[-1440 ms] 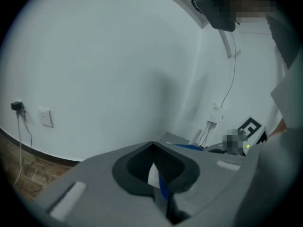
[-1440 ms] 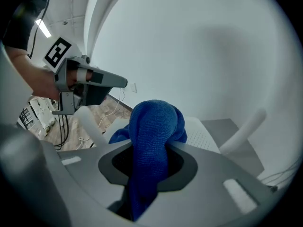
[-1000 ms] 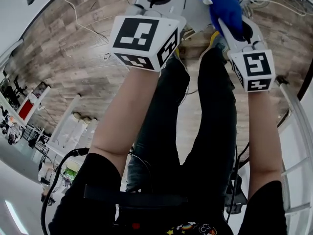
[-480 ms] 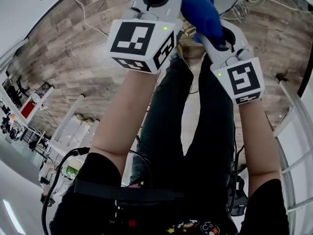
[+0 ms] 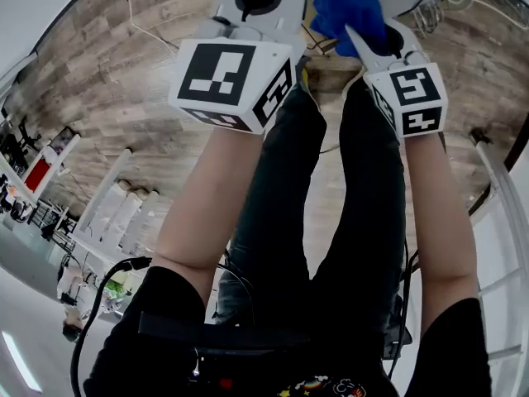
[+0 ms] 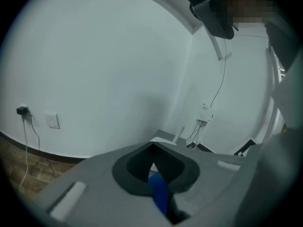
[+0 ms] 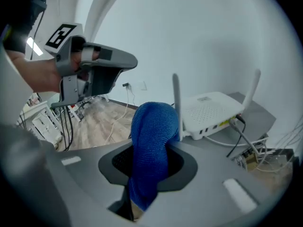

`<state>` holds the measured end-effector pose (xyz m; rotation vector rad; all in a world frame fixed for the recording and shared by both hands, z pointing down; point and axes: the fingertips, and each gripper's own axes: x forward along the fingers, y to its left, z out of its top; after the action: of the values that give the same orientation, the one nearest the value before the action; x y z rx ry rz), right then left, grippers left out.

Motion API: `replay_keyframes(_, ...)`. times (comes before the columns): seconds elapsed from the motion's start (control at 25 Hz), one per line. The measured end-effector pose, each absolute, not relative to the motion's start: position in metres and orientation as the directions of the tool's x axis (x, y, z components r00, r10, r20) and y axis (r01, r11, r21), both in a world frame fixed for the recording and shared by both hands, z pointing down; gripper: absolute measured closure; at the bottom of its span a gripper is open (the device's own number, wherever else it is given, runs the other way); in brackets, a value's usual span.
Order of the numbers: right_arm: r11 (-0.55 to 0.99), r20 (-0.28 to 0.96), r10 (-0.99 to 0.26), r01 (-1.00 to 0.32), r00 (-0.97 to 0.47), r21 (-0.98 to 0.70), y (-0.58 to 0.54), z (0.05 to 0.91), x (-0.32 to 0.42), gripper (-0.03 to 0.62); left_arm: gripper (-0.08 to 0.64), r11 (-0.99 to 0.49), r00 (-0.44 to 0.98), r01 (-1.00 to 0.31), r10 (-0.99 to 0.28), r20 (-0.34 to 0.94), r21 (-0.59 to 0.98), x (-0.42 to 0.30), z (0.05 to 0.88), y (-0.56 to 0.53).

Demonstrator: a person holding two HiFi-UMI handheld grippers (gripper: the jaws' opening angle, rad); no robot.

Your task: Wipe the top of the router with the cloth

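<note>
The blue cloth [image 7: 150,150] is bunched up and stands out of my right gripper [image 7: 137,207], which is shut on its lower end. In the head view the cloth [image 5: 347,5] sits at the top edge, above the right gripper's marker cube [image 5: 409,98]. The white router [image 7: 213,111] with two upright antennas rests on a grey table [image 7: 261,113], apart from the cloth and beyond it to the right. My left gripper [image 7: 135,61] hovers left of the cloth and above it, its jaws together and holding nothing that I can make out. A thin blue strip [image 6: 160,195] shows where its jaws meet.
Cables [image 7: 246,148] trail from the router's front over the table edge. A wood-pattern floor [image 5: 107,114] with loose wires lies below, and the person's legs [image 5: 331,222] fill the middle of the head view. A wall socket [image 6: 52,121] and hanging wire [image 6: 218,86] mark the white wall.
The right gripper and the cloth have shifted a little left and upward, closer to the left gripper. The left gripper's marker cube has drifted slightly left.
</note>
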<state>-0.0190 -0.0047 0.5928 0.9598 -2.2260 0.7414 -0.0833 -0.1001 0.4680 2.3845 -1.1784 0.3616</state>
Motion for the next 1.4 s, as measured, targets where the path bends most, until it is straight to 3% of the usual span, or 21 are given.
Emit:
replay_keyframes(0.24,0.595,0.708,-0.440,-0.770,-0.552,-0.230,-0.019,0.591,-0.003,0.474,0.558,-0.529,0.624,-0.781,-0.642,0.446,0.332,-0.053,0.489,-0.089)
replay_keyframes(0.88,0.565,0.622,-0.563,-0.803,-0.544,-0.191,-0.038,0.458,0.010,0.474,0.558,-0.598,0.654,-0.754,-0.650,0.387,0.272,-0.031,0.373,-0.106)
replay_keyframes(1.2,0.526,0.595,-0.619,-0.833,-0.512,-0.170,-0.086,0.423,0.091,0.474,0.558,-0.577,0.638,-0.769,-0.660,0.397,0.276,0.018,0.352,-0.133)
replay_keyframes(1.4,0.535,0.644,-0.581,-0.830,-0.498,-0.158,-0.119,0.461,0.140,0.474,0.558,-0.566,0.639,-0.769,-0.665,0.385,0.298,0.059,0.364,-0.161)
